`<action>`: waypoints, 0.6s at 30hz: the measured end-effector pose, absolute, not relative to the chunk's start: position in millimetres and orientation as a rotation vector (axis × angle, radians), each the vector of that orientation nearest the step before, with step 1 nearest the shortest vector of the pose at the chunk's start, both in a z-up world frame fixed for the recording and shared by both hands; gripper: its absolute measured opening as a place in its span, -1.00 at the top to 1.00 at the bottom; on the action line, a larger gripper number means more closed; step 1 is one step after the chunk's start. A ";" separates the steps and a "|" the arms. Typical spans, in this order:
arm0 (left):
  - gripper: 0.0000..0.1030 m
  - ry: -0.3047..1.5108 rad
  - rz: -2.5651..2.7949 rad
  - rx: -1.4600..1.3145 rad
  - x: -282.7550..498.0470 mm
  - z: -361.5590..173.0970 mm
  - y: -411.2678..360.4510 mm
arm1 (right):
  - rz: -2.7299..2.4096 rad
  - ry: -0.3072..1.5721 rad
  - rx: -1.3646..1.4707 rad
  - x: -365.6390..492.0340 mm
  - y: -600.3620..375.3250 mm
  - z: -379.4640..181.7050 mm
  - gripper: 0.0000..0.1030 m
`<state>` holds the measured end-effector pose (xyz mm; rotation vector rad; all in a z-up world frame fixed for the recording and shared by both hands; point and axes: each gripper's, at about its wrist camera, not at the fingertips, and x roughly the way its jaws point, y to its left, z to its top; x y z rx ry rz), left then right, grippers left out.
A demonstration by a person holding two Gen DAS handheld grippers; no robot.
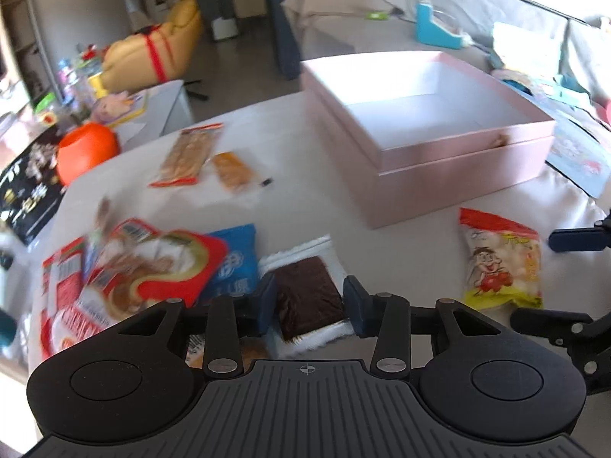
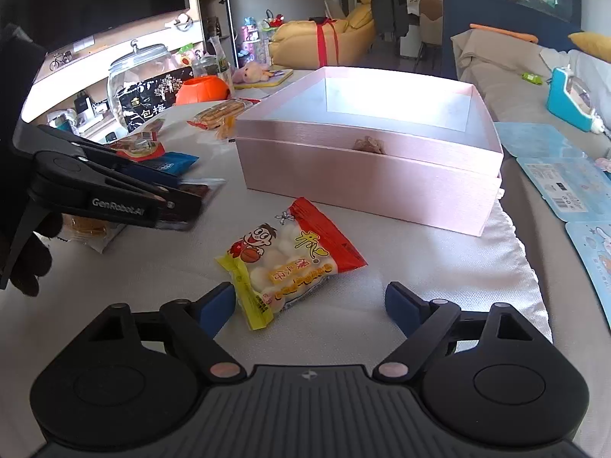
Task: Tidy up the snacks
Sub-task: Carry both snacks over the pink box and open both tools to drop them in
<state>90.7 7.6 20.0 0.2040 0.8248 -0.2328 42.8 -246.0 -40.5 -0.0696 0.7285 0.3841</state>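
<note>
Brownie packet: a clear wrapper with white crimped ends and a dark brown square inside (image 1: 307, 297); it lies on the cloth-covered table (image 2: 382, 236) at its near left part, beside a blue packet (image 1: 235, 263).
Left gripper: its blue pads (image 1: 310, 307) stand on either side of the brownie packet, right against the wrapper's edges, but whether they press it cannot be told. From the right wrist view this gripper (image 2: 183, 194) reaches in low from the left, nearly level with the table, held by a dark-gloved hand (image 2: 30, 259).
Puff bag: a red, yellow and clear bag (image 2: 290, 263) with a cartoon boy and white round puffs; it lies flat and slanted near the table's front, apart from the box.
Right gripper: fingers wide apart (image 2: 310, 307), hovering low just behind the puff bag, the left pad close to the bag's yellow end, holding nothing.
Pink box: an open, shallow box (image 2: 366, 175) sitting on its lid or base toward the table's far right; its inside looks bare, with a small brownish thing at the front seam.
Snack pile: red-and-white packets (image 1: 126, 267) heaped at the table's left edge, blurred.
Biscuit packs: a long clear pack of biscuits with red ends (image 1: 189, 154) and a small orange one (image 1: 233, 170) lie side by side toward the far left.
</note>
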 end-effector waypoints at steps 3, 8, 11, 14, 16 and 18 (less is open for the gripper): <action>0.06 0.826 -0.259 0.190 89.3 19.9 6.4 | 0.384 0.727 -0.077 42.4 -244.9 -41.3 -0.72; -0.22 0.813 -0.393 0.164 85.2 18.6 -0.6 | 0.375 0.725 -0.073 41.7 -245.3 -42.0 -0.72; -0.19 0.816 -0.426 0.134 79.6 21.2 -1.1 | 0.371 0.725 -0.060 41.4 -247.0 -42.1 -0.72; -0.03 0.810 -0.334 0.169 80.8 20.1 -2.8 | 0.368 0.724 -0.066 40.9 -247.0 -42.5 -0.72; -0.01 0.818 -0.312 0.162 87.5 17.4 -1.9 | 0.367 0.724 -0.068 41.0 -247.0 -42.3 -0.72; 0.09 0.825 -0.315 0.140 91.1 17.0 -0.2 | 0.367 0.724 -0.066 40.6 -247.6 -42.2 -0.72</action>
